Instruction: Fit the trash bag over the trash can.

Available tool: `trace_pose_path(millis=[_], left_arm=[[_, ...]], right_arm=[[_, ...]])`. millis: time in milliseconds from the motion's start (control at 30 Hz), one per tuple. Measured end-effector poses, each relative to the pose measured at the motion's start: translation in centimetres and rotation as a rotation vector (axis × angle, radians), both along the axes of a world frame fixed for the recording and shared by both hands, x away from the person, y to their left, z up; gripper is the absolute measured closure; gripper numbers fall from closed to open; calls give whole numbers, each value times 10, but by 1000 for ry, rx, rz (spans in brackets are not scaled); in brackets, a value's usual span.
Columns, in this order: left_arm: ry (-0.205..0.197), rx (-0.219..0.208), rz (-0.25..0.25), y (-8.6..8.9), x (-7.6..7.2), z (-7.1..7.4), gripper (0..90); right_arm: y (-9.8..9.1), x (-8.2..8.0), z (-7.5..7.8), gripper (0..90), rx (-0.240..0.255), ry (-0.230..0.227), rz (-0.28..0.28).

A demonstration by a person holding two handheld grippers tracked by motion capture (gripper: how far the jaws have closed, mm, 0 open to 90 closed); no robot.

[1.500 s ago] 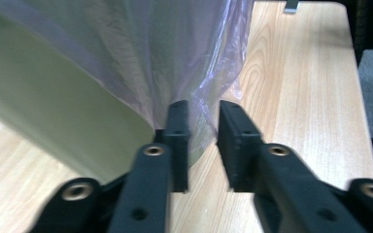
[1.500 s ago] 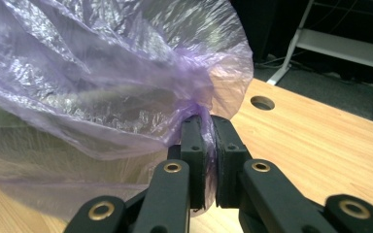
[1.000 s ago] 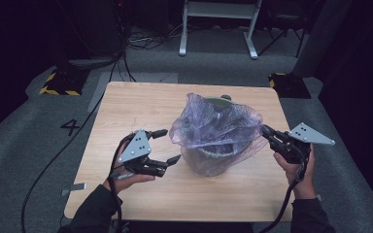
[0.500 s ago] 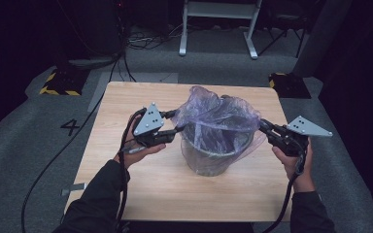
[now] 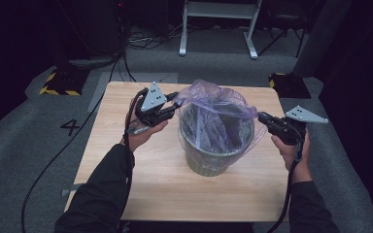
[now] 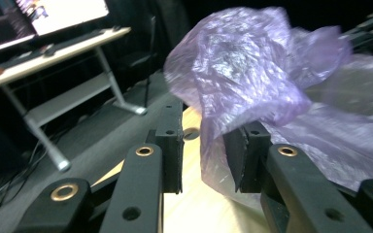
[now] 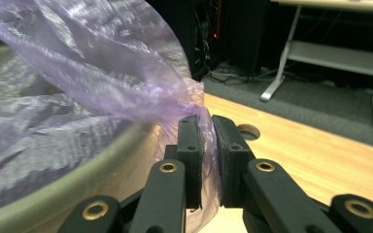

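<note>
A grey-green bin (image 5: pixel 213 160) stands mid-table with a thin purple bag (image 5: pixel 213 104) lining it and billowing above the rim. My left gripper (image 5: pixel 174 104) is at the bin's far-left rim. Its jaws have just been closing, and the left gripper (image 6: pixel 211 121) has the bag's edge (image 6: pixel 243 68) between them. The film lies against one pad, with a gap to the other. At the bin's right side, my right gripper (image 5: pixel 262 116) is shut on a twisted bit of bag. In its own view the right gripper (image 7: pixel 207 124) pinches the bag (image 7: pixel 102 73) beside the bin rim (image 7: pixel 77 174).
The wooden table (image 5: pixel 126 189) has bare room in front of and left of the bin. A white-legged frame (image 5: pixel 218 24) stands behind it on the grey floor. Yellow-and-black blocks (image 5: pixel 58 82) lie at the back left, and cables trail down the left side.
My left gripper rose from the bin's front left to its far-left rim and narrowed its jaws around the bag's edge. The bunched bag is spread open. The right gripper shifted slightly outward.
</note>
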State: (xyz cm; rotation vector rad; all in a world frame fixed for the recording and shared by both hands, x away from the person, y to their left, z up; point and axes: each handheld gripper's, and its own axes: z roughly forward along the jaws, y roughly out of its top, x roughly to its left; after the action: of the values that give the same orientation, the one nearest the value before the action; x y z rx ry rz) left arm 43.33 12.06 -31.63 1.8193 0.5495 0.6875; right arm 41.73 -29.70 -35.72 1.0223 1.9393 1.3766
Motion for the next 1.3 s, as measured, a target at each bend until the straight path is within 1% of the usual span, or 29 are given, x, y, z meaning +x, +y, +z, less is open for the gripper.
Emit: trace_pose_path(millis=[67,100,133,200,267,333,367,467,500,567,633,733,767,833,900,967,1033,1100,1133,1200,1300], left_arm=[[59,-9,2,0,11,-4,651],[82,-7,13,-1,16,-7,632],[104,0,25,-2,21,-11,623],[139,5,35,-4,29,-17,619],[164,6,32,-6,35,-23,657],[191,-4,16,-7,40,-28,735],[195,1,16,-8,42,-30,762],[219,-9,4,-12,49,-37,813],[226,-3,6,-14,52,-40,834],[253,-14,1,-16,57,-46,857],[284,-1,16,-19,63,-52,877],[340,-5,19,-22,72,-60,884],[358,-9,20,-22,74,-62,882],[404,-37,14,-22,79,-68,873],[438,-29,21,-22,83,-74,869],[489,-38,5,-20,86,-79,869],[520,-31,3,-20,87,-84,854],[565,-27,-31,-20,89,-87,823],[578,-21,-34,-21,89,-89,817],[588,-8,-31,-20,88,-92,817],[624,5,-43,-19,88,-99,815]], right_arm=[[0,7,-4,833,1,17,-11],[1,10,-7,833,6,34,-15],[1,13,-9,833,9,47,-19],[3,19,-14,835,-7,59,-33],[4,23,-19,838,-4,77,-40],[5,28,-24,842,-5,93,-43],[5,30,-26,845,-5,101,-46],[4,36,-33,856,2,116,-54],[4,38,-35,859,5,124,-58],[5,42,-39,867,8,136,-62],[6,44,-43,875,8,147,-63],[8,48,-49,883,7,169,-62],[9,49,-51,884,3,176,-59],[11,51,-55,885,-6,191,-53],[14,52,-59,885,-14,207,-44],[15,53,-61,885,-20,229,-36],[16,53,-63,885,-38,237,-25],[17,52,-66,885,-58,255,-14],[18,52,-67,885,-68,263,-10],[18,52,-70,885,-71,274,-2],[17,51,-74,884,-80,300,13]])
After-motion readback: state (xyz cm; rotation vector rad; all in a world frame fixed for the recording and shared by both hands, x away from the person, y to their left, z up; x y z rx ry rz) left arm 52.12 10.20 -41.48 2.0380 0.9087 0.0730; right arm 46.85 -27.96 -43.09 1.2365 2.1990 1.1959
